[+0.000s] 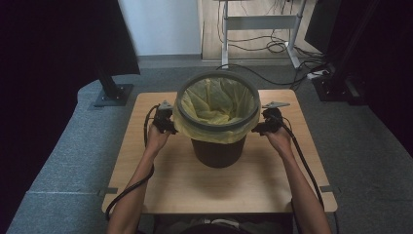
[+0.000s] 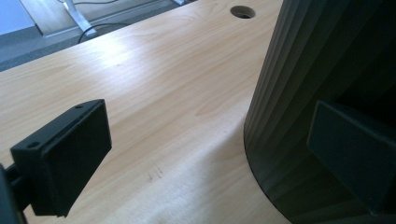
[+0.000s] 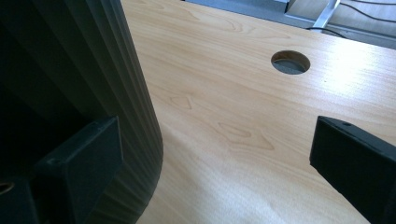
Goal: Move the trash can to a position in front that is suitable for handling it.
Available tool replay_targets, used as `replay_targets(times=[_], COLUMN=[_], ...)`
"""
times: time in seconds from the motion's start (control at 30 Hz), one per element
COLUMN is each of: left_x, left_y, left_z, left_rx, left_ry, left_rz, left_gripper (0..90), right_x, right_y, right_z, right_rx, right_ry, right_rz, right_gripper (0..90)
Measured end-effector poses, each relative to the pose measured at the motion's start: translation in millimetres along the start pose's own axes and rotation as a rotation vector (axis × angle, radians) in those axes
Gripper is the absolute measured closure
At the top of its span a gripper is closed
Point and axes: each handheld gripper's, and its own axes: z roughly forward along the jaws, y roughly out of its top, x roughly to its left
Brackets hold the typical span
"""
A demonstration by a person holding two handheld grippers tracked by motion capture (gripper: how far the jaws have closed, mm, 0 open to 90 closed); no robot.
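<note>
Flanking the lined waste bin [image 1: 217, 146], left gripper [image 1: 163, 122] and right gripper [image 1: 269, 123] stand wide open, holding nothing.

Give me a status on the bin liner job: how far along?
Looks done: the yellow plastic liner sits inside the dark ribbed round bin, its edge folded over the rim under a grey ring. In hand: the left hand-held gripper and right hand-held gripper flank the bin just under the overhang, jaws open, holding nothing. Left: probably tidying the liner's hanging skirt on the light wooden table, though that is a guess.
</note>
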Motion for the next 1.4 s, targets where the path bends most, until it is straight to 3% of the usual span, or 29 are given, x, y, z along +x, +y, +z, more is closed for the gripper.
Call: replay_targets(times=[0.37,0.83,1.0,1.13,1.4], left_x=[-17.8,-38.4,-38.5,-33.4,-30.3], left_y=[-14.5,-33.3,-33.9,-43.1,-71.6], left_z=[-18.7,-40.9,-47.0,-53.0,-64.4], left_rx=[0.0,-0.013,-0.037,-0.009,0.085], left_ry=[-0.001,0.015,0.015,0.013,0.051], left_rz=[0.011,-0.004,-0.013,-0.052,-0.015], left_gripper=[0.0,0.0,0.0,0.0,0.0], right_x=[15.7,34.7,37.1,35.8,19.2], right_y=[-11.5,-30.5,-32.5,-37.8,-57.6], right_z=[-17.2,-35.3,-35.6,-39.9,-57.5], right_rx=[-0.006,-0.008,0.023,0.036,0.061], right_ry=[-0.008,0.034,-0.002,-0.025,-0.047], right_rz=[-0.051,-0.041,-0.096,-0.109,-0.071], right_gripper=[2.4,2.4,0.0,0.0,0.0])
